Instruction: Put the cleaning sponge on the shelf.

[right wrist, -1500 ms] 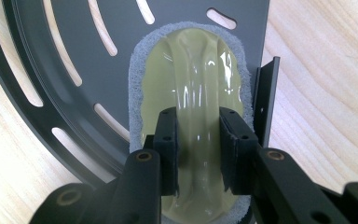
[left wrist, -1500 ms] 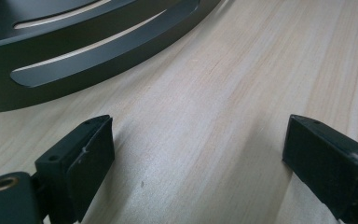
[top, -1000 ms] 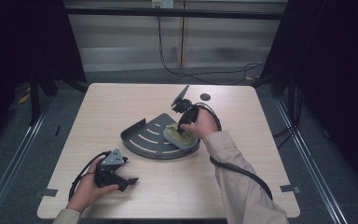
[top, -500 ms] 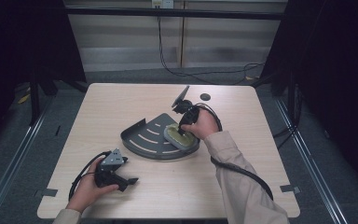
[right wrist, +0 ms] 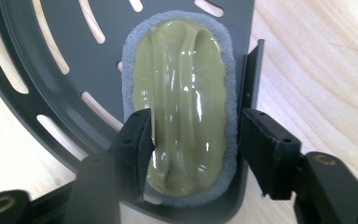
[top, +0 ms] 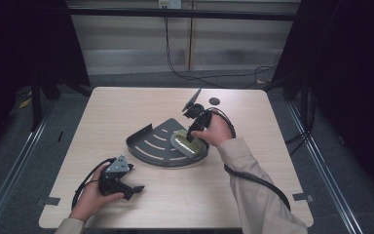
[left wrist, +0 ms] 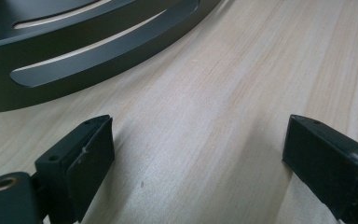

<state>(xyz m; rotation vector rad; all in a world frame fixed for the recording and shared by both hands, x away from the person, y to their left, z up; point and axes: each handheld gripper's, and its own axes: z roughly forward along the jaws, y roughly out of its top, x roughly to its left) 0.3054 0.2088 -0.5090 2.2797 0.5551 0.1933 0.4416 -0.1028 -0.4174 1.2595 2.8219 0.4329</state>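
1. Right now the green-topped sponge (right wrist: 184, 107) lies flat inside the dark slotted tray (right wrist: 56, 93), tucked against the tray's low wall at its straight edge, near the middle of the table (top: 126, 107).
2. It sits between the jaws of the right gripper (right wrist: 193, 140). These have just been opening: the left pad (right wrist: 137, 140) seems still to brush the sponge's foam edge, while the right one stands clear, beside the tray wall. The sponge reads as let go.
3. Possible trouble: lifting away at a slant could drag the sponge by that brushing pad, or catch the outer jaw on the tray wall and shove the tray.
4. Well apart, the left gripper (left wrist: 196, 158) rests on bare wood just short of the tray's curved rim, its jaws spread wide with nothing between them.
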